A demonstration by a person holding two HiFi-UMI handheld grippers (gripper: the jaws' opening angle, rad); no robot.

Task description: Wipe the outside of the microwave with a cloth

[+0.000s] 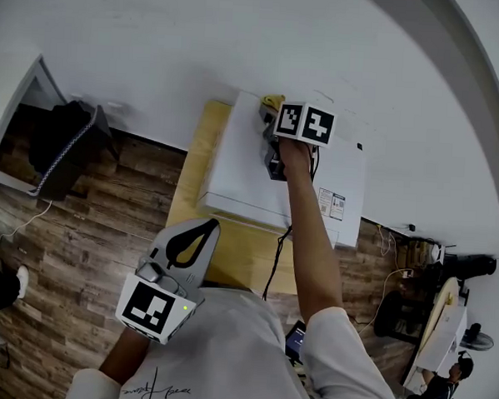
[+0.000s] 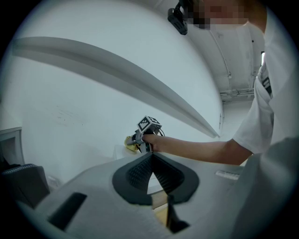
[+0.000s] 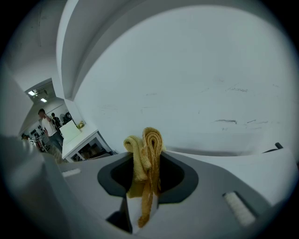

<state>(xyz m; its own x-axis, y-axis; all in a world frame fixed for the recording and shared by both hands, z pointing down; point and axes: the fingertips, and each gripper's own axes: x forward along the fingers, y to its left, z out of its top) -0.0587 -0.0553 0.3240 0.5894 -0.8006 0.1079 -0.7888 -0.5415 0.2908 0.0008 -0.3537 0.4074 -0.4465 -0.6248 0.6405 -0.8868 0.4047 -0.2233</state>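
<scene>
A white microwave [image 1: 251, 174] stands on a small wooden table [image 1: 191, 191] against the white wall. My right gripper [image 1: 270, 125] is over the far back of the microwave's top, shut on a folded yellow cloth [image 1: 274, 101]. In the right gripper view the cloth [image 3: 147, 156] sticks up between the jaws, facing the wall. My left gripper [image 1: 200, 227] hangs low near my body, off the table's front edge, shut and empty. The left gripper view shows the right gripper [image 2: 140, 140] and the cloth [image 2: 131, 142] ahead on the microwave [image 2: 122, 151].
A dark bag [image 1: 65, 143] lies on the wooden floor at the left by a white shelf [image 1: 12, 115]. A black cable [image 1: 276, 258] hangs from the right gripper. A sticker [image 1: 332, 205] marks the microwave's right side. Desks and people [image 3: 46, 123] are far off.
</scene>
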